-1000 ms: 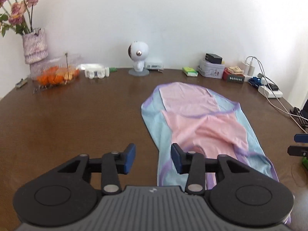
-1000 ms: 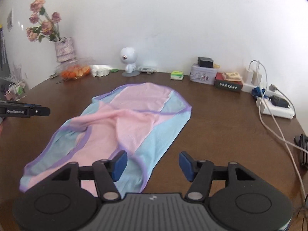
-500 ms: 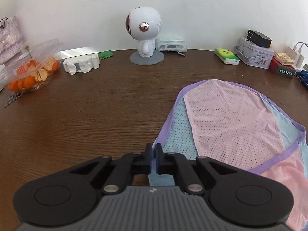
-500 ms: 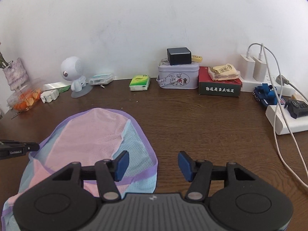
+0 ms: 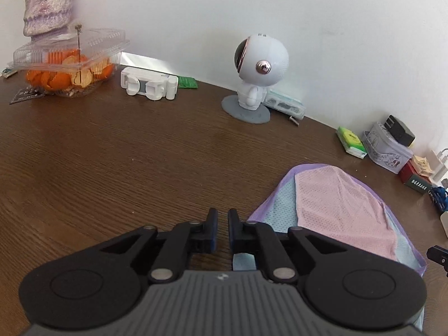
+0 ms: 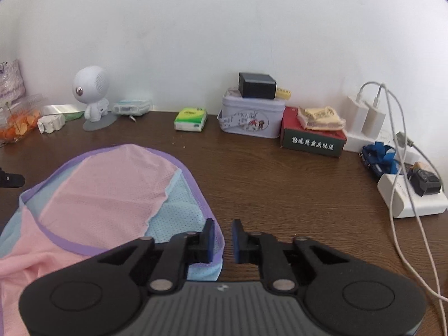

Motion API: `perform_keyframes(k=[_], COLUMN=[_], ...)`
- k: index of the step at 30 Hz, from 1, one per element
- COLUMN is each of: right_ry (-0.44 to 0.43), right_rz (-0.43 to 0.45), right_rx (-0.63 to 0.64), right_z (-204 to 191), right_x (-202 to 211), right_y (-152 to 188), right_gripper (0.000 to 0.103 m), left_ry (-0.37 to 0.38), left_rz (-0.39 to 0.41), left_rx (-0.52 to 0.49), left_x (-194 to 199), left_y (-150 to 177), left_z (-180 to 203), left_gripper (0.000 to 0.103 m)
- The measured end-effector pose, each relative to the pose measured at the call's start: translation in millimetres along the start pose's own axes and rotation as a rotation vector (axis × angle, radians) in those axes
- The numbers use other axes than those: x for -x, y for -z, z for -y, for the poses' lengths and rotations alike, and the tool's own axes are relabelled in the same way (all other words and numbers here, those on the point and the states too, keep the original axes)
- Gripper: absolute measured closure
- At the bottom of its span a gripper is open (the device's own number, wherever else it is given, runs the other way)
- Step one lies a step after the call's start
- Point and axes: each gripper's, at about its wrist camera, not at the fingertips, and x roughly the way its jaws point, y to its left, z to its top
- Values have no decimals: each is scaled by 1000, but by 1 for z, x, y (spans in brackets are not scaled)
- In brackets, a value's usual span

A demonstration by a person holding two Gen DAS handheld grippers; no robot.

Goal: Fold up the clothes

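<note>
Right wrist view: garment (image 6: 112,196) lies on the table (image 6: 266,173), lower left of frame. Right gripper (image 6: 223,236) at bottom centre, at the garment's right edge. Along the wall, left to right: astronaut figure (image 6: 91,98), tissue pack (image 6: 190,119), tin (image 6: 252,120) with a box (image 6: 257,85) on top, power strip (image 6: 414,198) at far right.

Left wrist view: left gripper (image 5: 220,231) at bottom centre, just left of the garment (image 5: 336,210). Fruit container (image 5: 67,64) at upper left.

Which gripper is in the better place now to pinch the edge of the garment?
Right. The right gripper has the garment's purple hem between its fingers; the left gripper shows bare table in its gap.
</note>
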Motion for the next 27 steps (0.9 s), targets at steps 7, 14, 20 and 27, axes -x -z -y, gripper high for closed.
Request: perform_keyframes(k=[7, 14, 20, 27], right_ry=[-251, -235, -97, -243], right_rz=[-91, -140, -107, -59], right_rx=[144, 103, 87, 152], right_z=[-47, -53, -40, -64], right_x=[88, 108, 117, 165], right_y=[55, 115, 115, 122], right_gripper=[47, 99, 100, 58], left_ry=[74, 13, 26, 86], left_rz=[-46, -40, -31, 54], left_rx=[-296, -318, -316, -230], left_x=[96, 114, 142, 173], left_y=[87, 148, 170, 144], left_z=[30, 29, 27, 17], left_gripper=[54, 99, 102, 55])
